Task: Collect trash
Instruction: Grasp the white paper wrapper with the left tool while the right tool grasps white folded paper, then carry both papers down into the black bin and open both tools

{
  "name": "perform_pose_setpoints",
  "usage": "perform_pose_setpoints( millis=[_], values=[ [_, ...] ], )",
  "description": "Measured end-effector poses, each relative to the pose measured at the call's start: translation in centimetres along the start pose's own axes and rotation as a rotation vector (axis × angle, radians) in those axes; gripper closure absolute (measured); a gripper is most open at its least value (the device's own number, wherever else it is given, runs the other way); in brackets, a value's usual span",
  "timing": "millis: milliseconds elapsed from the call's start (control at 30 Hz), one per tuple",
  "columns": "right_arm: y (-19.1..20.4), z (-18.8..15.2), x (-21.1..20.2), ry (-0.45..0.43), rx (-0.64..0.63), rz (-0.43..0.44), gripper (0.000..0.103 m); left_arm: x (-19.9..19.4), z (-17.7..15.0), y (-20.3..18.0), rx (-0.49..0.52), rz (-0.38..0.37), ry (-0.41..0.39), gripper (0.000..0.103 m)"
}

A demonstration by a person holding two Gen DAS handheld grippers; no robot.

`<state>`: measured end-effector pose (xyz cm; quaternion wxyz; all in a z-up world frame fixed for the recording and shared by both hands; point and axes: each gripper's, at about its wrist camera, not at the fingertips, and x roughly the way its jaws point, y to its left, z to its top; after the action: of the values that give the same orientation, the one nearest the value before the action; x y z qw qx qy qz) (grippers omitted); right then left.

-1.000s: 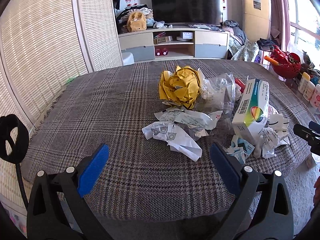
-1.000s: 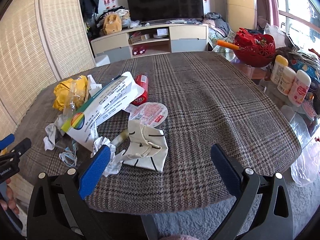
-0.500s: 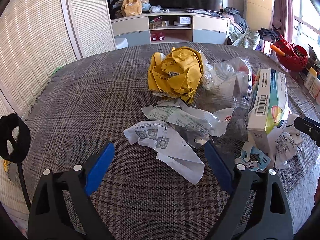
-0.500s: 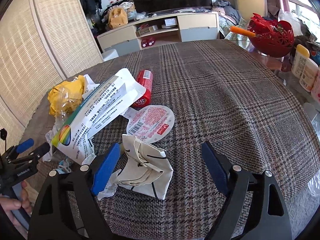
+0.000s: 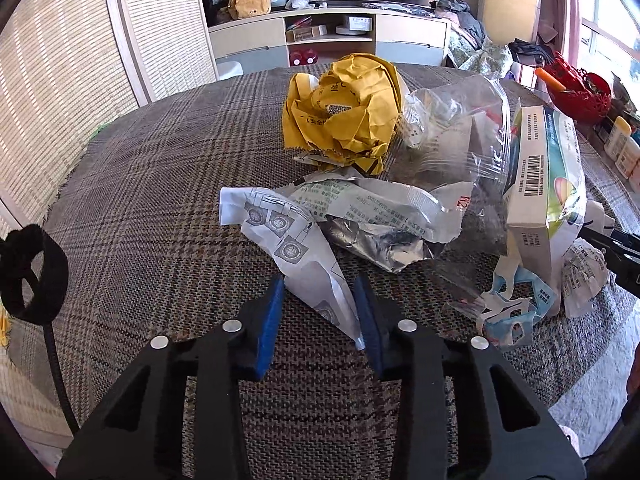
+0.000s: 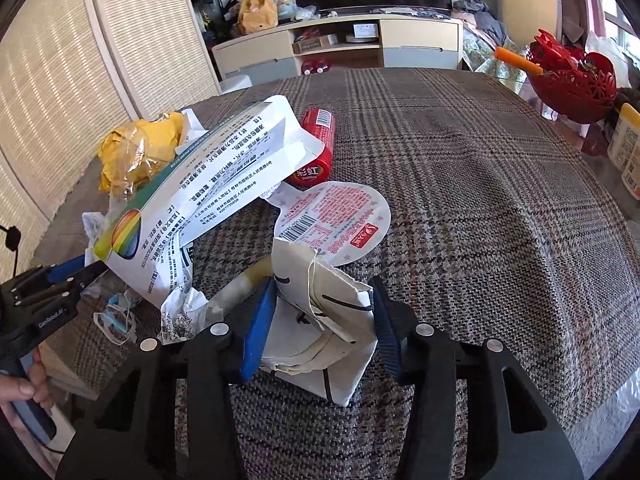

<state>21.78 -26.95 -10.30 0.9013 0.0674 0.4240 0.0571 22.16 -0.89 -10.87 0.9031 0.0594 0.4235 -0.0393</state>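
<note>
On the plaid-covered table (image 5: 152, 184), the left gripper (image 5: 320, 304) has its jaws partly closed around the near tip of a white printed paper sheet (image 5: 296, 248), both pads beside it, grip not certain. The right gripper (image 6: 324, 312) brackets a crumpled cream paper bag (image 6: 324, 320), jaws close against its sides. A rainbow-printed carton (image 6: 188, 200) and a yellow paper ball (image 5: 344, 112) lie beyond.
</note>
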Motion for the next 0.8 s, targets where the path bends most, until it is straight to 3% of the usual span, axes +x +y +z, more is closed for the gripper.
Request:
perform_pose_setpoints(
  millis=[67,133,400,800],
  values=[
    [-0.2,-0.2,-0.8,-0.013,0.012,0.01,0.085,-0.5,-0.2,0.3,-0.007,-0.005,-0.007,0.08],
    [-0.4,-0.5,-1.7,-0.025,0.013,-0.006,0.092,-1.1,-0.3,0.7,-0.018,-0.008,-0.016,0.081],
    [-0.9,-1.7,-5.0,-0.059,0.007,-0.016,0.092,-4.5,-2.3,1.1,-0.015,-0.02,-0.057,0.096],
    [1.9,-6.6,-11.3,-0.112,-0.055,-0.003,0.092,-10.9,-6.6,0.7,0.002,-0.06,-0.13,0.099]
  ],
)
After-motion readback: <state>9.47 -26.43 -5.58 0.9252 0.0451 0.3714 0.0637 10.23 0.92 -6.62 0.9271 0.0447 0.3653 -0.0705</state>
